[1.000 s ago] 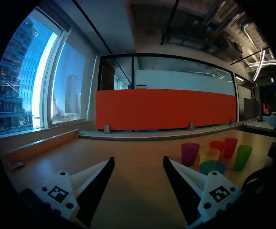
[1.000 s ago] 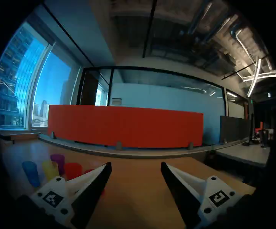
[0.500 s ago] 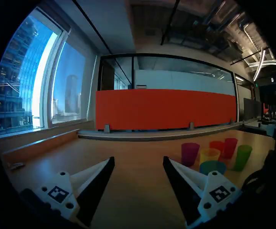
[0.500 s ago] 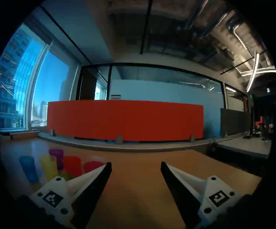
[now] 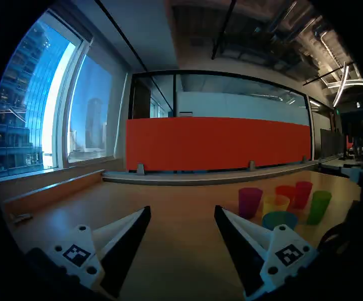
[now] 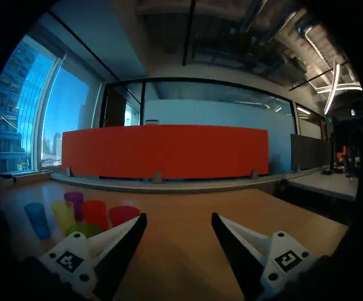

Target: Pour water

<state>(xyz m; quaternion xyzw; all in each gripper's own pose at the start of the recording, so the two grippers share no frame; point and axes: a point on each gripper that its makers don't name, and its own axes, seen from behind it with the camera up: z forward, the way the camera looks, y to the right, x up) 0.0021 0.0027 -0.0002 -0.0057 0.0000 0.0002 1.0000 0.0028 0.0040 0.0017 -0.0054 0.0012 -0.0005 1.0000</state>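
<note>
Left gripper (image 5: 181, 216) shows in the left gripper view with its two pointed fingers set wide apart and nothing between them, low over the bare wooden table (image 5: 131, 196). Six coloured plastic cups stand upright in a tight cluster on the table, to the right of the gripper and a little farther off: a purple cup (image 5: 249, 200) at the cluster's left, a yellow cup (image 5: 276, 203) beside it, a red cup (image 5: 285, 191) and a pink cup (image 5: 303, 193) behind, a green cup (image 5: 319, 206) at the right, and a blue cup (image 5: 279, 219) nearest, its lower part hidden behind the right finger. Whether any cup holds water cannot be told. A long red partition (image 5: 216, 143) runs along the table's far edge, and a tall window (image 5: 36, 120) fills the left wall. Right gripper (image 6: 179, 221), in the right gripper view, likewise has its fingers spread with only table (image 6: 206, 201) showing in the gap. The same cups lie to its left: the blue cup (image 6: 37, 219) farthest left, then the yellow cup (image 6: 62, 214), purple cup (image 6: 74, 202), red cup (image 6: 95, 213) and pink cup (image 6: 124, 214), with the green cup (image 6: 83, 230) nearest, just beside the left finger. The red partition (image 6: 166, 150) crosses the far side, and a grey desk (image 6: 327, 183) stands at the right.
</note>
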